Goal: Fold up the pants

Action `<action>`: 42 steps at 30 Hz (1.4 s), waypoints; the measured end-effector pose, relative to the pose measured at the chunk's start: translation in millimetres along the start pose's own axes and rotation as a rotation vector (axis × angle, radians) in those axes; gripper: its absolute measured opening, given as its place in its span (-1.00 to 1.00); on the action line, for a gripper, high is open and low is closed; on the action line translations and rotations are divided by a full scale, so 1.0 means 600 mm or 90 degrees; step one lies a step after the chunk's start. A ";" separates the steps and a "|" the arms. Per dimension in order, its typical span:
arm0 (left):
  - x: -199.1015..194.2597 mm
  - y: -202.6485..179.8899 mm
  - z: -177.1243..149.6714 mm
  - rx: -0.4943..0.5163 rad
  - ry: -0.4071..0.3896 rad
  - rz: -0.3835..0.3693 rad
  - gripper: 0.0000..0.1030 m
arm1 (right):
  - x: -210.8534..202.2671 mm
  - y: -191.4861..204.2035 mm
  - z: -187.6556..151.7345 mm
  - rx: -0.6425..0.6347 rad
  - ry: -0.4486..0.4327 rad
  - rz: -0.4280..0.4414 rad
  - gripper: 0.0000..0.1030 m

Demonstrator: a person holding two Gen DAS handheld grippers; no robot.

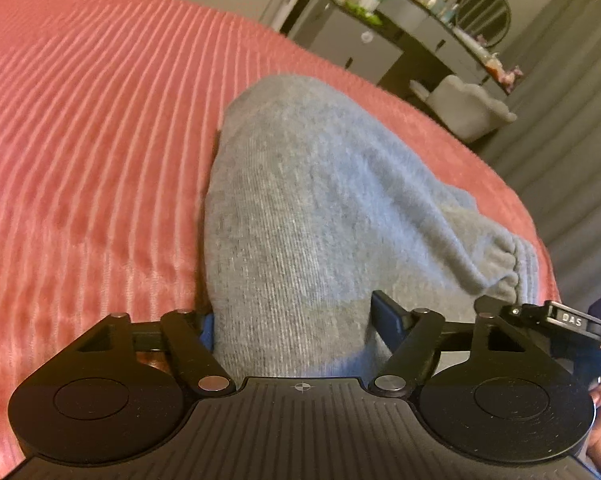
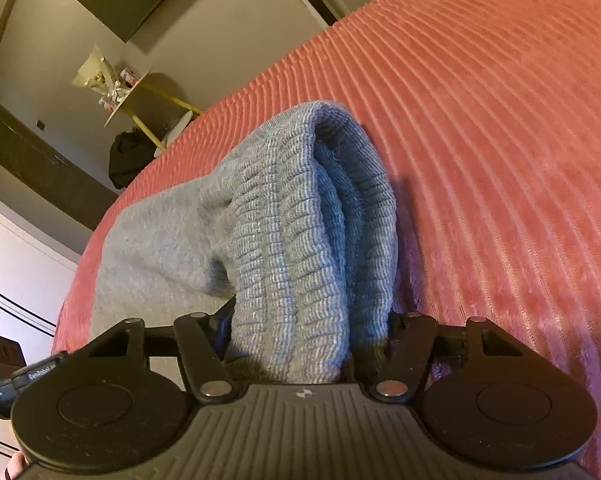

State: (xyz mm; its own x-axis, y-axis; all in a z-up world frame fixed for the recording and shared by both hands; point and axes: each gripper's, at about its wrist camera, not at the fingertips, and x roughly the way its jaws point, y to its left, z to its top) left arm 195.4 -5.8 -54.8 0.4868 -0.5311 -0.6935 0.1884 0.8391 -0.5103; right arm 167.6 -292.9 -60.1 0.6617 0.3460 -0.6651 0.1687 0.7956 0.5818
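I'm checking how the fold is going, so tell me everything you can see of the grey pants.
The grey pants are soft, fleecy knit, bunched into a thick bundle on the pink ribbed bedspread. The ribbed elastic waistband is doubled over itself. The left gripper has a fabric fold between its fingers; the right gripper has the waistband end between its own. Both ends look raised off the bed.
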 end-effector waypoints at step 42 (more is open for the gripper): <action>-0.086 -0.069 0.002 -0.002 -0.179 0.273 0.56 | -0.065 0.064 0.027 0.110 -0.118 -0.041 0.72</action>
State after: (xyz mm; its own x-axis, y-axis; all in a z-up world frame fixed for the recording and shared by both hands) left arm 163.5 -13.1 2.5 0.7307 -0.0871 -0.6772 -0.0810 0.9738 -0.2126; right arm 159.7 -284.0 -4.2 0.7656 0.1869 -0.6156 0.3267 0.7114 0.6223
